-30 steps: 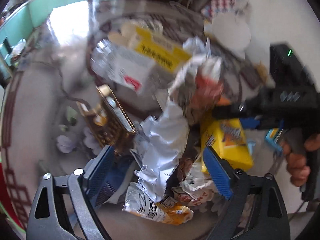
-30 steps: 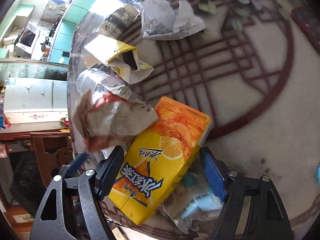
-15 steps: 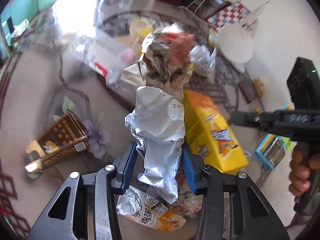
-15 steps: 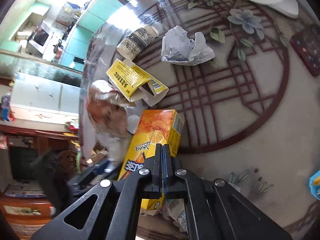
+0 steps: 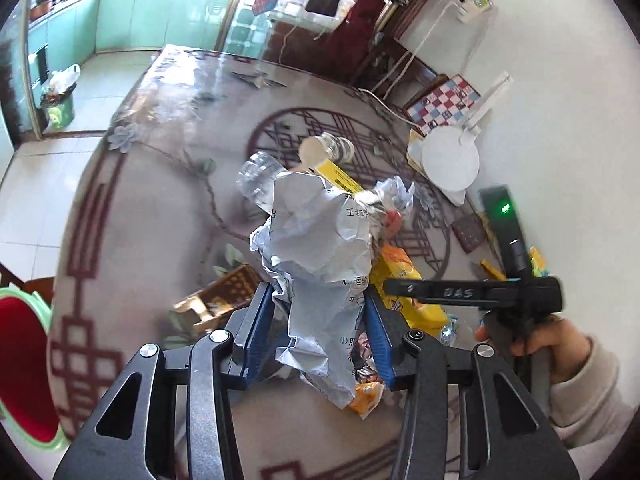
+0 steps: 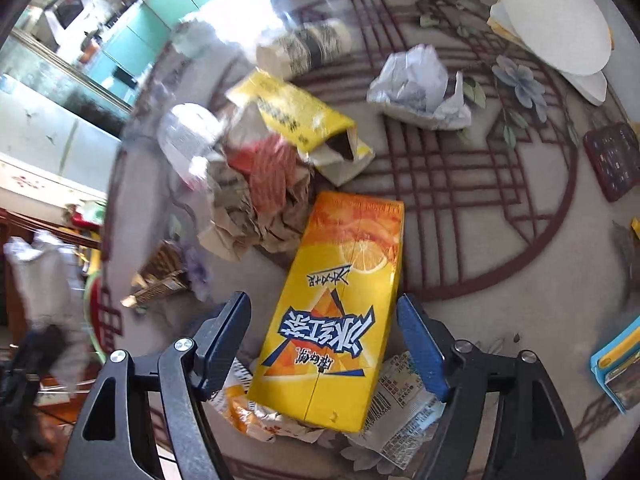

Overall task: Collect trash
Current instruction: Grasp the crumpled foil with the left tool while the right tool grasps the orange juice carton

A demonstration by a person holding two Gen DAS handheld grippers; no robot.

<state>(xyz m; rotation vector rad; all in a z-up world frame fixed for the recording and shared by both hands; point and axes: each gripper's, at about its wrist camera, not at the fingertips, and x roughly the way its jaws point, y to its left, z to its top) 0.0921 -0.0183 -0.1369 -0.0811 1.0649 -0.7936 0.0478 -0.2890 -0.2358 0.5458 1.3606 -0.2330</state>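
Observation:
My left gripper (image 5: 316, 332) is shut on a crumpled white paper (image 5: 316, 240) and holds it up above the table. That paper hides part of the trash pile behind it. My right gripper (image 6: 322, 308) points down at an orange juice carton (image 6: 336, 300) that lies flat on the table. Its jaws are opening and stand on either side of the carton, and the pads do not touch it. Flattened snack wrappers (image 6: 404, 400) lie under the carton's near end. A hand (image 5: 536, 336) holding the right tool shows in the left wrist view.
Beyond the carton lie a crumpled brown paper bag (image 6: 260, 200), a yellow box (image 6: 296, 116), a plastic bottle (image 6: 188, 136), a paper cup (image 6: 308, 48) and another white paper wad (image 6: 416, 88). A brown patterned box (image 6: 160, 276) lies left. A red bin (image 5: 24, 360) stands below the table's edge.
The left gripper closed on the white paper and raised it off the pile. The right gripper snapped shut above the carton, then opened again around it.

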